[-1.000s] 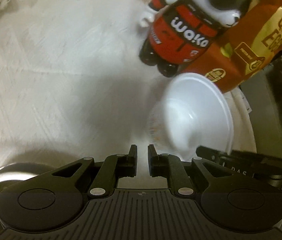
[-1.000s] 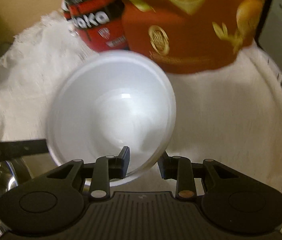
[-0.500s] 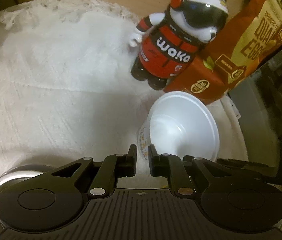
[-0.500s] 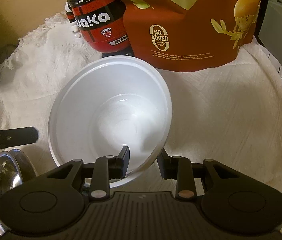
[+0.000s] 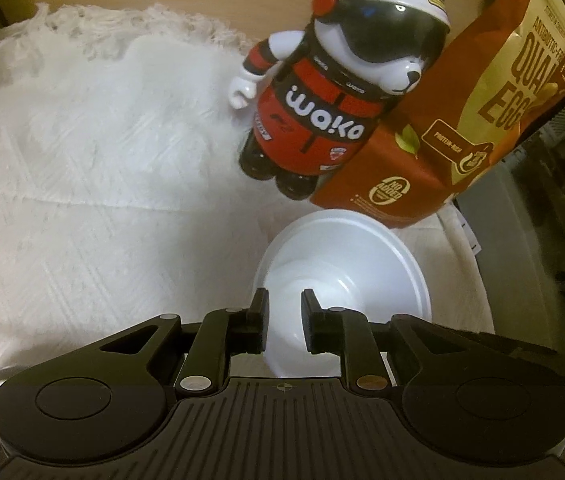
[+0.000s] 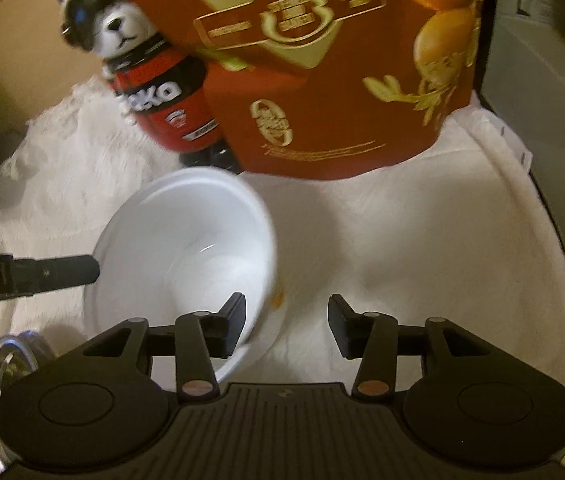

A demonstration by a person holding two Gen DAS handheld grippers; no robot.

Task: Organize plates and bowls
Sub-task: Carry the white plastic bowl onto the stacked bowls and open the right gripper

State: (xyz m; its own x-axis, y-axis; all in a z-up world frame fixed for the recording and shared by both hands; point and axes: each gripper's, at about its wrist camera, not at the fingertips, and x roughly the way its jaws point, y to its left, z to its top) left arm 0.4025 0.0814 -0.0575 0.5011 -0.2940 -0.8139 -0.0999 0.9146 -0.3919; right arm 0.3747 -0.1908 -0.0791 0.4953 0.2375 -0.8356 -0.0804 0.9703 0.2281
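A white bowl point(image 5: 346, 268) is tilted above the white cloth, in front of the snack bag. My left gripper point(image 5: 282, 316) is shut on its near rim, one finger on each side of the wall. In the right wrist view the same bowl point(image 6: 186, 248) sits left of centre, with a left finger point(image 6: 54, 270) reaching its left rim. My right gripper point(image 6: 286, 320) is open; its left finger overlaps the bowl's right edge, and its right finger is over bare cloth. A metal bowl point(image 6: 10, 360) shows at the lower left.
A panda figure in a red jacket point(image 5: 330, 100) and a tall red-orange snack bag point(image 5: 482, 112) stand at the back on the white cloth point(image 5: 82, 160). A grey wall or appliance point(image 6: 554, 120) borders the right side.
My right gripper has opened and let go of the white bowl. My left gripper has moved right and closed on the bowl's rim. The bowl has shifted left in the right wrist view.
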